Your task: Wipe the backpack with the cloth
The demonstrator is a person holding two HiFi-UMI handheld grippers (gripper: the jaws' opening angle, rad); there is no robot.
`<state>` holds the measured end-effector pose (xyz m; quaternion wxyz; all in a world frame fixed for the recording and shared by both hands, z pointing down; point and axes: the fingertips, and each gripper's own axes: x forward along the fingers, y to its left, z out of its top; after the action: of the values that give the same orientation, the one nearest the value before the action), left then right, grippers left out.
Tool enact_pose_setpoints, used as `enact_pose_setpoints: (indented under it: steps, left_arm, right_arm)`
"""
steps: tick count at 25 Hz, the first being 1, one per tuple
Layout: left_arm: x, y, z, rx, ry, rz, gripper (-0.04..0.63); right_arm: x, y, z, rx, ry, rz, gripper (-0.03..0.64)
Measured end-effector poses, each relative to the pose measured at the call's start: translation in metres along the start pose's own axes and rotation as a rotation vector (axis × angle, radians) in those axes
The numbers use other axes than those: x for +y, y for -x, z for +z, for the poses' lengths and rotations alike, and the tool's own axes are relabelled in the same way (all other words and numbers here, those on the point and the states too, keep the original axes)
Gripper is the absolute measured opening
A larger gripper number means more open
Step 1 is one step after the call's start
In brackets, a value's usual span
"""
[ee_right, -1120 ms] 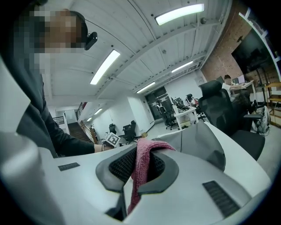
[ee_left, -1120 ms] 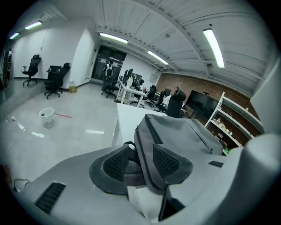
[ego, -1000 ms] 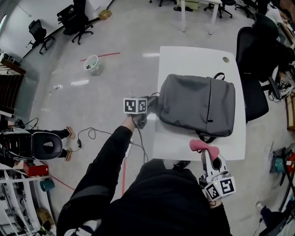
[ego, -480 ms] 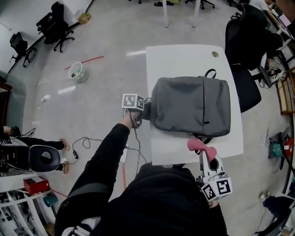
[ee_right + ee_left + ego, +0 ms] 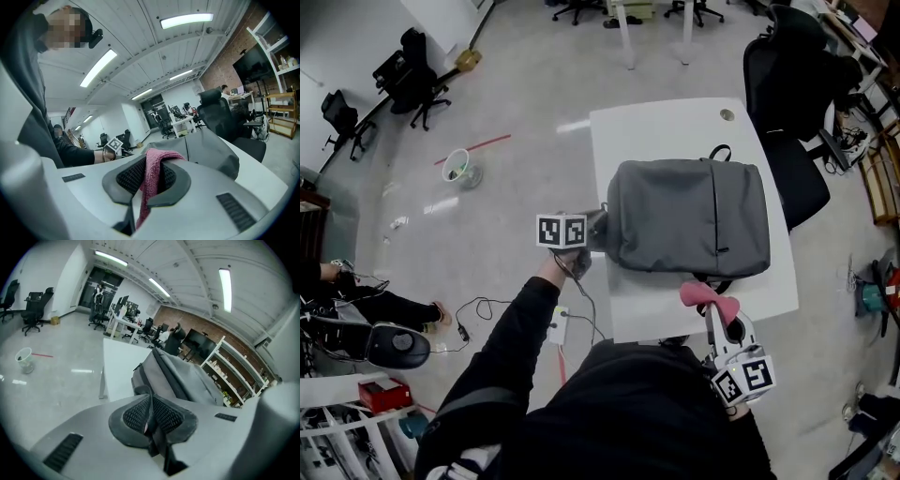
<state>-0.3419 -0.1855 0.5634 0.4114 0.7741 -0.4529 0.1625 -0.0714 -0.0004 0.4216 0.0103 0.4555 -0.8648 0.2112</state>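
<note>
Head view shows a grey backpack (image 5: pixel 689 216) lying flat on a white table (image 5: pixel 666 127), its top handle at the far end and its near end close to the table's near edge; the left gripper (image 5: pixel 595 232) sits at the backpack's left edge, touching it. In the left gripper view (image 5: pixel 151 411) the pads have just been closing and now stand together, pinching a thin dark fold of the backpack (image 5: pixel 187 380); the bag stretches away beyond them on the table (image 5: pixel 117 366). The right gripper (image 5: pixel 717 317) hovers at the table's near right edge, just near of the backpack and apart from it; its jaws are clamped on a pink cloth (image 5: pixel 710 300), which bunches out above the tips. In the right gripper view (image 5: pixel 149 183) the cloth (image 5: pixel 152 164) is squeezed between the pads and hangs down behind them; the backpack (image 5: pixel 206 145) lies just beyond. A black office chair (image 5: pixel 787 94) stands right of the table; a small bin (image 5: pixel 459 169) sits on the floor far left.
</note>
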Motion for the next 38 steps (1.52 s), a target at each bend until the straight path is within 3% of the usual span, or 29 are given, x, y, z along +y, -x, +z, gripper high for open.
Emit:
enact_pose_setpoints:
  steps: [6,10,16,21,24,28,32,38]
  left_arm:
    - [-0.081,0.053,0.064,-0.194,-0.048,-0.231,0.037]
    - [-0.145,0.088,0.107,-0.323,-0.029,-0.419,0.037]
    - [-0.268,0.119,0.174,-0.449,-0.038,-0.699,0.037]
    - [-0.358,0.135,0.198,-0.49,-0.051,-0.882,0.037]
    - [-0.394,0.137,0.198,-0.496,-0.075,-0.927,0.038]
    - [-0.403,0.133,0.187,-0.537,-0.037,-0.914,0.038]
    - [-0.384,0.139,0.182,-0.586,0.02,-0.892,0.038]
    - [-0.349,0.168,0.183,-0.656,0.104,-0.886,0.038]
  right_arm:
    - [0.002,0.0,0.013,-0.04,0.001,-0.004,0.028]
    - [-0.005,0.011,0.028,-0.1,0.02,-0.045,0.028]
    - [-0.014,0.033,0.099,-0.228,0.112,-0.077,0.028]
    - [-0.004,0.046,0.173,-0.366,0.235,-0.076,0.028]
    - [0.001,0.053,0.216,-0.485,0.261,-0.073,0.028]
    - [-0.004,0.047,0.243,-0.554,0.288,-0.053,0.028]
    - [-0.017,0.024,0.219,-0.51,0.236,-0.051,0.028]
    - [-0.04,0.011,0.154,-0.411,0.078,-0.044,0.028]
